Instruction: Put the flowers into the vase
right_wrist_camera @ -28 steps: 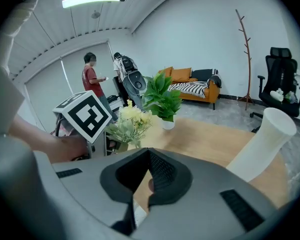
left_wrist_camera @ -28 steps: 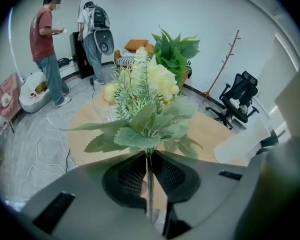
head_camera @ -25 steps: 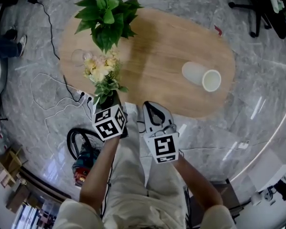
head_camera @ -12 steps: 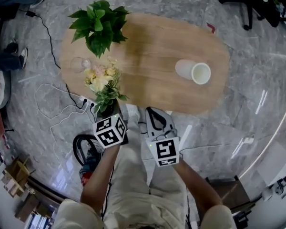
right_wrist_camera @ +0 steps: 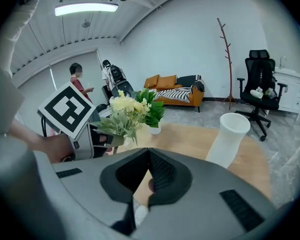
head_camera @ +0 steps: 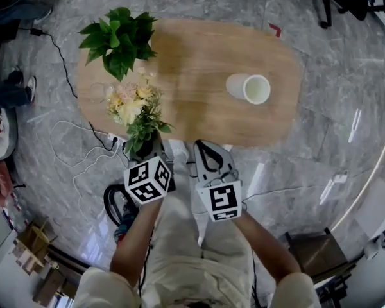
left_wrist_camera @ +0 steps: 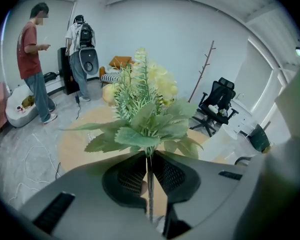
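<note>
With jaws of the left gripper (left_wrist_camera: 149,176) clenched on the thin stem of the cream-and-yellow flower bunch (head_camera: 133,103) above the near edge of the oval wooden table (head_camera: 199,69), right gripper (right_wrist_camera: 147,176) pressed together empty, carry upright to the tall white vase (head_camera: 249,88), lowering stem-first into its mouth.

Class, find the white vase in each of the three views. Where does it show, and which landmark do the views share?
Head view: white vase upper right of centre, on the wooden table.
Left gripper view: white vase lower right, blurred, behind the leaves of the flowers.
Right gripper view: white vase right of centre, upright.
Shared landmark: the wooden table.
</note>
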The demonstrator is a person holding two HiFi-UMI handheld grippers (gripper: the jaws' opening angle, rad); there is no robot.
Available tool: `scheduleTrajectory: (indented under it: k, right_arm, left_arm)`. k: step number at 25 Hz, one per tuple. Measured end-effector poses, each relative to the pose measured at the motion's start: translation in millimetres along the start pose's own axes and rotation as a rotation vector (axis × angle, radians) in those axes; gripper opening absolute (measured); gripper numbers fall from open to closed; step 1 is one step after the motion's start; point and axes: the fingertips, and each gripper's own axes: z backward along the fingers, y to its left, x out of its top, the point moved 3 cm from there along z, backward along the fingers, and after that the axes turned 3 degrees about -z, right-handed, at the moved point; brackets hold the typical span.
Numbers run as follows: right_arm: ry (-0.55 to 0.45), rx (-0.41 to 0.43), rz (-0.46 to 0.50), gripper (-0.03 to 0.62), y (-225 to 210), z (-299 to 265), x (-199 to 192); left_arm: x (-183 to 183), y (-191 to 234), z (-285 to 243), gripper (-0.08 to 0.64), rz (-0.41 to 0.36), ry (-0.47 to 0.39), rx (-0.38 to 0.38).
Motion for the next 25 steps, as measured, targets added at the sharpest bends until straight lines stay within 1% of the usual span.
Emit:
scheduleTrajectory:
  k: [7,10,15,22,25]
  right_arm:
    - [-0.023,-0.02,-0.031,0.005,-11.2,16.6,1.5]
    - [-0.041,-0.029,-0.048,0.005,-16.7,22.6,5.3]
    - [-0.079,-0.055,-0.074,0.006,-27.4,34.8,11.1]
    - [-0.117,-0.113,-0.129,0.005,-48.1,51.7,11.1]
    - [-0.138,-0.13,-0.15,0.005,-55.5,58.2,13.9]
  left_arm:
    - [19.1,-23.6,6.3,0.048,-0.02,-0.078,-0.039]
    - [24.5,-35.5,7.8,0.048,-0.04,-0.103,-0.064]
    - [30.8,-59.1,11.2,0.048,-0.078,-0.128,-0.11]
    - [41.4,-90.8,16.8,0.048,-0.124,-0.164,-0.167]
    - [49.0,-101.4,18.5,0.048,-0.127,-0.173,-0.182]
